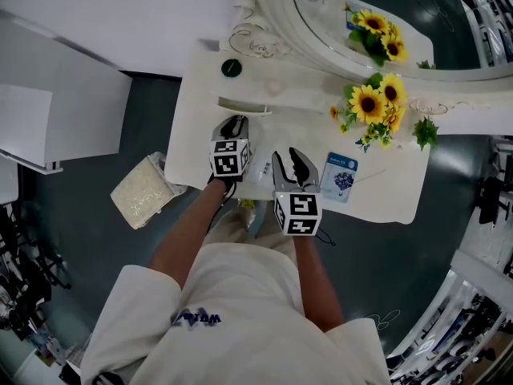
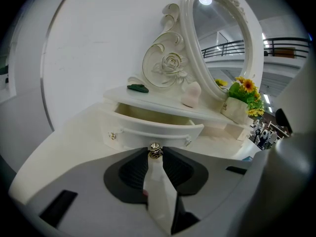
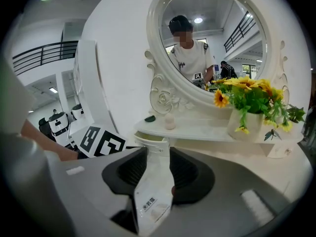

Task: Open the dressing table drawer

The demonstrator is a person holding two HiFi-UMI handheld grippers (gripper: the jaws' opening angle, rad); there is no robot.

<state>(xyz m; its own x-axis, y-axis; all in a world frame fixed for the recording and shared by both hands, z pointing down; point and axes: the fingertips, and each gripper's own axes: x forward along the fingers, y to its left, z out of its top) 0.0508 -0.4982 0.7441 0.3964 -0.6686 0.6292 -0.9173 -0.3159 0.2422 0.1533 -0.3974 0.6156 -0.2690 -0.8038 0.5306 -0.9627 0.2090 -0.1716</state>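
As left tongs [image 2: 154, 154] grip, drawer [image 2: 148, 126] lies crosswise.

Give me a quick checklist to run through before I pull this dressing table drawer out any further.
1. Left tongs closed on the drawer knob: ok.
2. Drawer started: ok, it stands partly open.
3. Green object and pink object on the shelf above, clear of the drawer: ok.
4. Right tongs out of the drawer's path: ok, they are off to its side.
5. Right tongs' grip on the white labelled packet seen between them: cannot tell.
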